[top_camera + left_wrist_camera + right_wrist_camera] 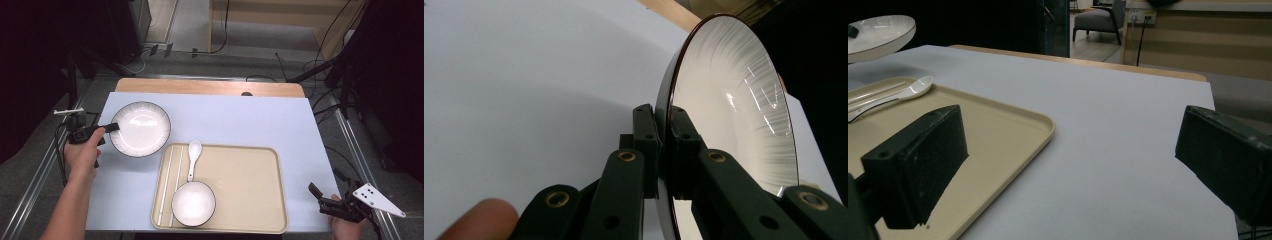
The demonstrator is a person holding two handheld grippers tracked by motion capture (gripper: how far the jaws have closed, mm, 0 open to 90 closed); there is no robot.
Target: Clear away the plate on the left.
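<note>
Up close, left gripper [663,145] pinching plate [734,100] rim, faint ribbing

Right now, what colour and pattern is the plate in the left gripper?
The plate is white with fine radiating ridges and a dark rim, clearest in the left gripper view.

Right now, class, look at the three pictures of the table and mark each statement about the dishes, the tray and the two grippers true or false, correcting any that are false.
1. The left gripper is clamped on the rim of the large plate. True.
2. The right gripper is holding the spoon. False: its jaws stand open with nothing between them, and the spoon lies on the tray.
3. The small bowl sits on the tray. True.
4. The chopsticks lie on the blue table cover. False: they lie on the tray, along its left edge.
5. The large plate rests inside the tray. False: it is off the tray's upper left corner, in the left gripper.
</note>
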